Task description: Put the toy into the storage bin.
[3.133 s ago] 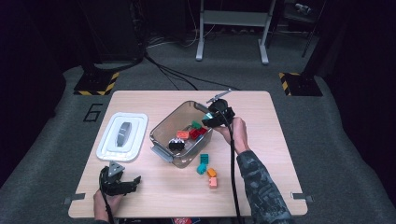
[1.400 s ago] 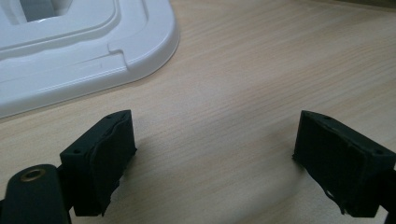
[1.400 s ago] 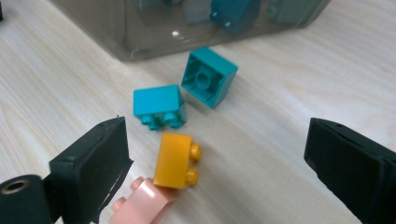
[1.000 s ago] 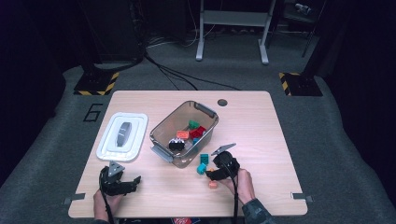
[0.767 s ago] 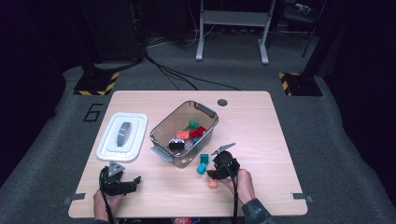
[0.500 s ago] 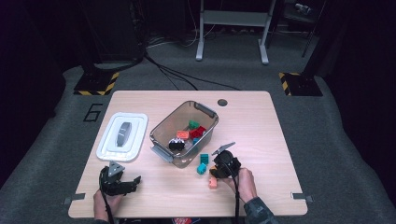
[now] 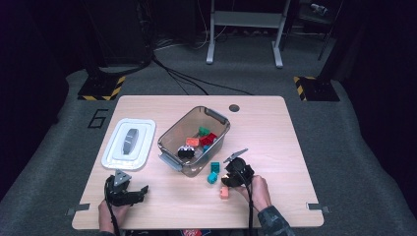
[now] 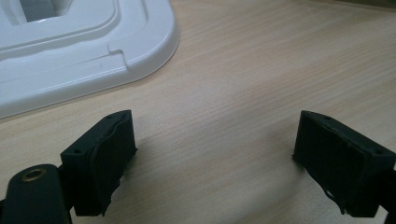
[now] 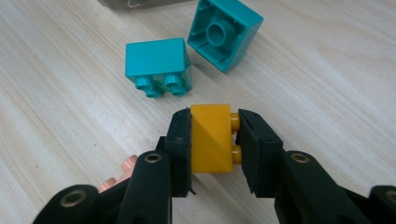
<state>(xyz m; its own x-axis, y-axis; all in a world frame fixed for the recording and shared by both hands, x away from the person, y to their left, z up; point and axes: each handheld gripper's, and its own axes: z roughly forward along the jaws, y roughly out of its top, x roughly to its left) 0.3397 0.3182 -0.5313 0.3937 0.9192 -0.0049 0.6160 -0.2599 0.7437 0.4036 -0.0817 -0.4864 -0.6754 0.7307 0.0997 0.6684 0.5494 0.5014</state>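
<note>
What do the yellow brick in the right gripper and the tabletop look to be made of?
Yellow brick: apparently moulded plastic, smooth, slightly glossy, with round studs on one side. Tabletop: pale wood or wood-look laminate, matt, with fine straight grain lines; which one is unclear.

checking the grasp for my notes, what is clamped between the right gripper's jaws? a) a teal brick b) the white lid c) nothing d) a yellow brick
d: in the right gripper view the right gripper has its jaws pressed on both sides of the yellow brick, while the two teal bricks lie loose on the table beyond it.
</note>
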